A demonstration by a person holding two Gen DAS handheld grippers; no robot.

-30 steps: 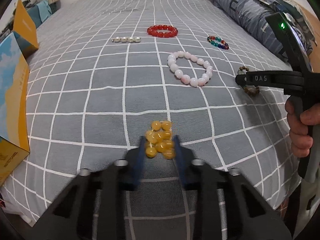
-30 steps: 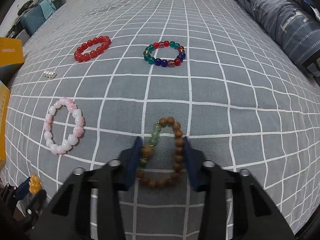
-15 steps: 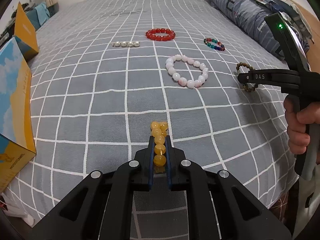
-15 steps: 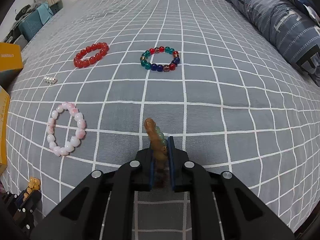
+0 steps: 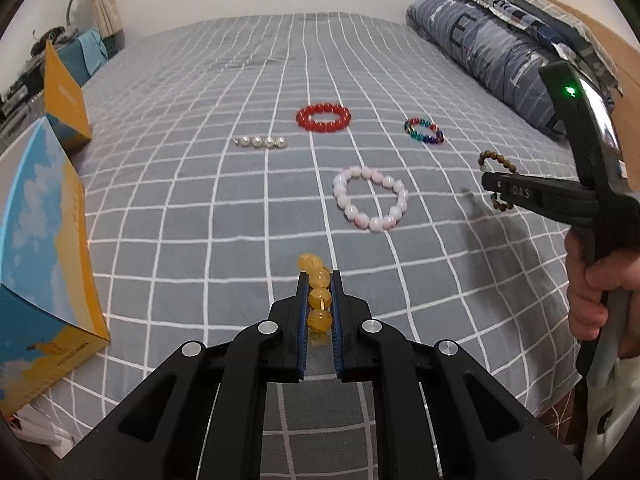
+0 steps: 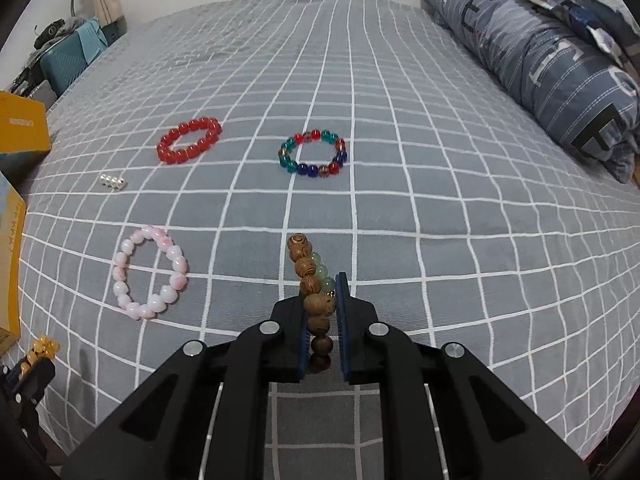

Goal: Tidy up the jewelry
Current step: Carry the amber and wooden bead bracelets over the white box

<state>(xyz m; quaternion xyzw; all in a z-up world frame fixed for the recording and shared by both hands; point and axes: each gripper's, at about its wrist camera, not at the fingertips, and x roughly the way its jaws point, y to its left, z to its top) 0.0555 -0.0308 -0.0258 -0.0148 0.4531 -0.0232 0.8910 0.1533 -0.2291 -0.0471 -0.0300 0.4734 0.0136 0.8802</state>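
Gripping one bracelet apiece, both tongs are hanging over the bed: the left tongs (image 5: 319, 280) are clenched on the amber bracelet (image 5: 318, 296), squeezed into a flat strand between the pads, and the right tongs (image 6: 323, 292) are clamped the same way on the wooden bracelet (image 6: 314, 300), whose few green beads are showing at the far end. Judging by how things are lying, the sorting is barely under way, since four pieces are resting loose on the checked sheet (image 6: 440, 200) and no tray or jewelry case is showing as a destination. In the right wrist view the pink bracelet (image 6: 150, 272) is sitting at 9 o'clock of the held strand, the red bracelet (image 6: 190, 140) at 11 o'clock, the multicolour bracelet (image 6: 313, 153) at 12 o'clock, and the short pearl string (image 6: 113, 181) far out toward 10 o'clock. Readable writing is scarce: "DAS" is standing on the side of the right tongs (image 5: 496, 190) in the left wrist view, large block letters are running along the striped pillow (image 6: 560, 64), and small print on the yellow-and-blue box (image 5: 44, 248) is staying too blurred to make out.
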